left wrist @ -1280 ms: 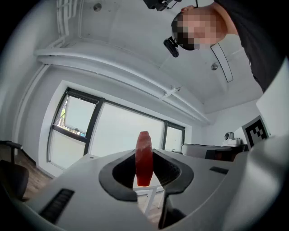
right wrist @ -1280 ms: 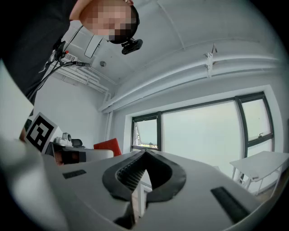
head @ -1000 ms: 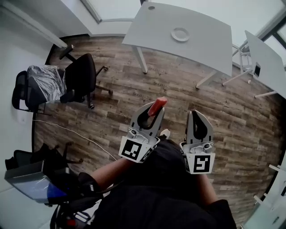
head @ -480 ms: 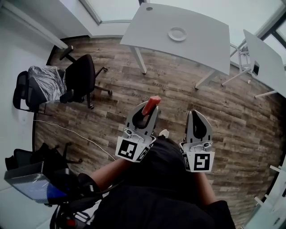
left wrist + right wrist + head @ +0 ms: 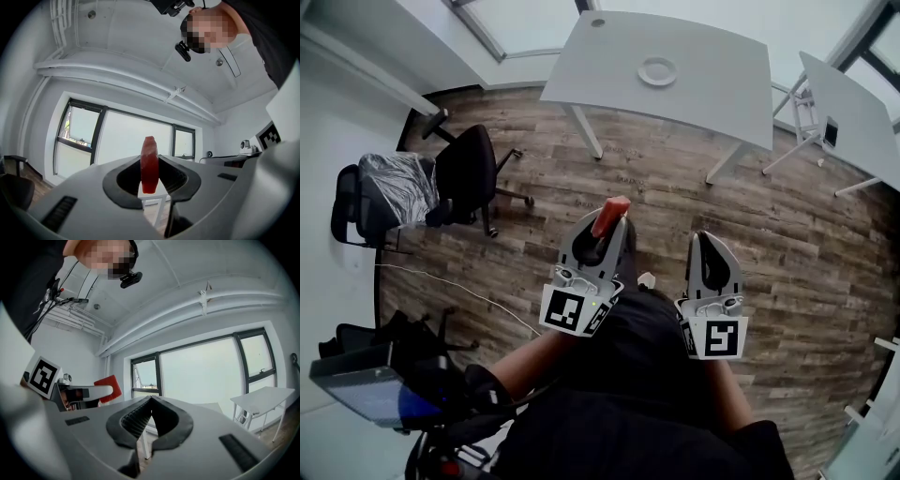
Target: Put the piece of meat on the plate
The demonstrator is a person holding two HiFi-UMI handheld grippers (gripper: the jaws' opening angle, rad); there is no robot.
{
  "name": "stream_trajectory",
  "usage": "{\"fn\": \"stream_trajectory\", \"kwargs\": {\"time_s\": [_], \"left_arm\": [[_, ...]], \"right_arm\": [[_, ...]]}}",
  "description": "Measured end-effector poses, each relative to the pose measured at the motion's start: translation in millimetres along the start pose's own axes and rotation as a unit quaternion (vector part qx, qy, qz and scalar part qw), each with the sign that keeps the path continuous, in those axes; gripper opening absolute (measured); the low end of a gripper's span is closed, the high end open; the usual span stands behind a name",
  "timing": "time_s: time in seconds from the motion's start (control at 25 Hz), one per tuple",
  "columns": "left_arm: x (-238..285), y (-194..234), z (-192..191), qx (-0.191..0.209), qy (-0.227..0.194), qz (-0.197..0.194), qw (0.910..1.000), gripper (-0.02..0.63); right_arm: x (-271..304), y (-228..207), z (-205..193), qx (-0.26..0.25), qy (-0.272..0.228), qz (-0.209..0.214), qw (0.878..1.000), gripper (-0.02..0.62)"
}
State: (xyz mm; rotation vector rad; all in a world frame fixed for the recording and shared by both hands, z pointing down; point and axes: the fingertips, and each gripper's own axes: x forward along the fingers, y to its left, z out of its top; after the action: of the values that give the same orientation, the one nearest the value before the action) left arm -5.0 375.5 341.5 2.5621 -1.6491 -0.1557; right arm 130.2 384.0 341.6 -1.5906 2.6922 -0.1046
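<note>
**Surroundings (head view).** A white table (image 5: 703, 66) stands at 12 o'clock from the grippers, well apart from them. Plank floor (image 5: 769, 225) lies between the two. A second white table (image 5: 853, 117) stands at 2 o'clock. A black office chair (image 5: 469, 167) stands at 10 o'clock, and a chair covered in plastic wrap (image 5: 389, 183) is just beside it at 9 o'clock. A thin cable (image 5: 455, 278) runs across the floor at 8 o'clock. The dark equipment at the lower left edge cannot be identified.

**Tools.** The left gripper (image 5: 612, 228) points level toward 12 o'clock. Its jaws stand slightly apart and are clamped on the piece of meat (image 5: 610, 214). The meat is a red slab held on edge between the pads, and its upper end projects past the jaw tips. The meat is in the air above the floor, well short of the table. The right gripper (image 5: 710, 242) is at 3 o'clock from the left one. Its jaws are together, with nothing between them.

**Target.** The plate (image 5: 657, 71) lies on the first table, near its middle.

**Count.**
- Grippers: two
- Pieces of meat: one
- Plates: one
- Tables: two
- Chairs: two
- Cables: one
</note>
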Motion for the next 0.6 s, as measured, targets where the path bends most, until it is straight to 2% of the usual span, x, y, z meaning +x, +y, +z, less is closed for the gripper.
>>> {"fn": "stream_trajectory", "kwargs": {"time_s": [0.12,0.28,0.6], "left_arm": [[5.1,-2.8,-1.6,0.001,0.008,-0.002,1.0,0.097],[11.1,-10.5,-3.9,0.007,0.019,-0.012,0.9997,0.097],[30.6,-8.3,-8.3,0.009,0.017,-0.026,0.9995,0.097]], "right_arm": [[0.3,-2.8,2.0,0.008,-0.01,0.0,1.0,0.003],[-0.4,-13.3,-3.9,0.012,0.004,-0.015,1.0,0.003],[13.5,-23.0,-2.5,0.018,-0.011,-0.018,1.0,0.003]]}}
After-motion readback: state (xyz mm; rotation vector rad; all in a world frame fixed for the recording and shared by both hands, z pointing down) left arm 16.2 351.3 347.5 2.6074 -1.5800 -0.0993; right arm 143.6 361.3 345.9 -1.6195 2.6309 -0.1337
